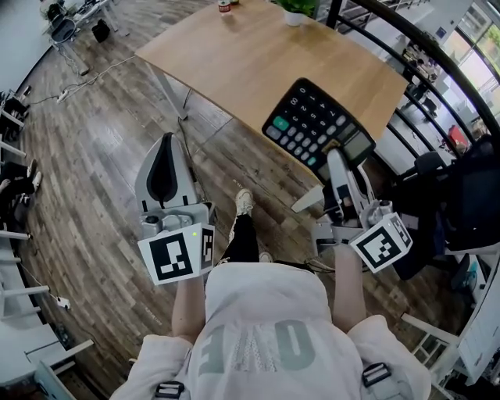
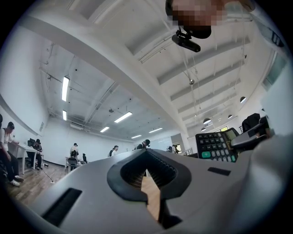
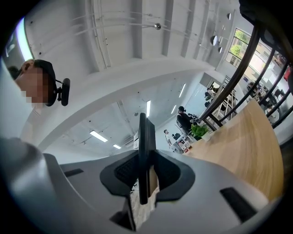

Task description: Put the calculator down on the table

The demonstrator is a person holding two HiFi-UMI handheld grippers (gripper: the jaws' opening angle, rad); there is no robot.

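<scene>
So here's where we're at: the right gripper [image 1: 341, 166] has its jaws clamped on the flat black calculator with grey keys and one green key [image 1: 316, 125]; in the right gripper view the calculator [image 3: 143, 155] shows edge-on, pinched right between the two dark pads [image 3: 122, 172]. We're gripping it by its near right end, so the rest sticks out to the far left. It's up in the air and tilted, with the keys facing us; in the head view it sits across the near edge of the light wooden table [image 1: 234, 55], not lying on it. The left gripper [image 1: 166, 144] is well off to the left over the dark wood plank floor [image 1: 101, 156]; its jaws are together with nothing between them, just the hollow between the pads showing. From the left gripper view the calculator [image 2: 215, 146] shows off to the right. A small potted green plant [image 1: 295, 11] stands at the table's far edge.
</scene>
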